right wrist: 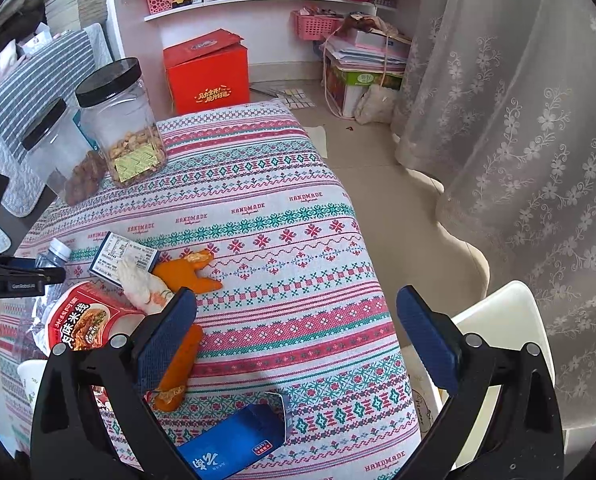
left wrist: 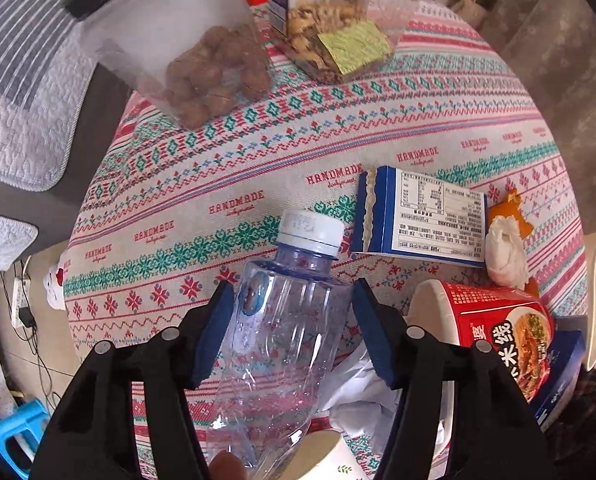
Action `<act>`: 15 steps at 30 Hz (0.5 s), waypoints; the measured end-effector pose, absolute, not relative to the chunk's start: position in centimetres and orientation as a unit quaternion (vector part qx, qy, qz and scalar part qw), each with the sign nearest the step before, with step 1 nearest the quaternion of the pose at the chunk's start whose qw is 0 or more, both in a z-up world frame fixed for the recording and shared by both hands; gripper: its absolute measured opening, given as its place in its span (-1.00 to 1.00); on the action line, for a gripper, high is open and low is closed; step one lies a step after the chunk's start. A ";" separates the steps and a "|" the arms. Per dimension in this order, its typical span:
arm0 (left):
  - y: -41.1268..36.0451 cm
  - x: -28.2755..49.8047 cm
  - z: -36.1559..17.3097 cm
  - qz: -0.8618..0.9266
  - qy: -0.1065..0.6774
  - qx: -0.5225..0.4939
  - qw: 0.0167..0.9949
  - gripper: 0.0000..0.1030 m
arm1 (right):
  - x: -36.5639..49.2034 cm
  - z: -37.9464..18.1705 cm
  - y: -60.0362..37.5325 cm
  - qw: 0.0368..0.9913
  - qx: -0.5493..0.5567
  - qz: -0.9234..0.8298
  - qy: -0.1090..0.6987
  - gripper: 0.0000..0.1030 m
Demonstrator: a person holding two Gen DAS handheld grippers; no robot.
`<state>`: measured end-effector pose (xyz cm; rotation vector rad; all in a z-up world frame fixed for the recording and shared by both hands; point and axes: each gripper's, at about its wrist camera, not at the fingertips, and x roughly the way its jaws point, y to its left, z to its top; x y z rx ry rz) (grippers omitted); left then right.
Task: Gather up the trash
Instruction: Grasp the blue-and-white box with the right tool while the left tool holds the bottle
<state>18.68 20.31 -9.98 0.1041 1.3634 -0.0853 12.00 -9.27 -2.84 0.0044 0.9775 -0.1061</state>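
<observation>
My left gripper [left wrist: 292, 332] has its blue pads on both sides of a clear plastic water bottle [left wrist: 276, 320] with a white cap and holds it above the patterned tablecloth [left wrist: 226, 168]. The bottle also shows in the right wrist view [right wrist: 52, 258]. A red noodle cup [left wrist: 493, 332], a blue-and-white carton [left wrist: 417, 216], a crumpled white tissue [left wrist: 505, 252] and orange peel [right wrist: 186, 272] lie to its right. My right gripper [right wrist: 298, 336] is open and empty over the cloth, with a blue box [right wrist: 234, 440] below it.
Two clear jars with black lids, one of nuts [right wrist: 130, 128] and one of brown balls [right wrist: 70, 160], stand at the table's far side. A white chair [right wrist: 505, 344] stands by the table's right edge. A lace curtain [right wrist: 517, 140] and a red box [right wrist: 206, 76] lie beyond.
</observation>
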 end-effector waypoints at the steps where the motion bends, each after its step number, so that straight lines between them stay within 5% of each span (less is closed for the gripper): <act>1: 20.9 18.0 -9.1 -0.035 0.619 0.031 0.784 0.08 | 12.0 -2.8 -9.3 0.881 0.001 -0.050 0.470 0.87; 15: 24.4 4.9 3.8 -0.073 0.347 -0.192 0.915 0.07 | 12.1 -3.3 -5.8 0.873 -0.028 0.059 0.484 0.85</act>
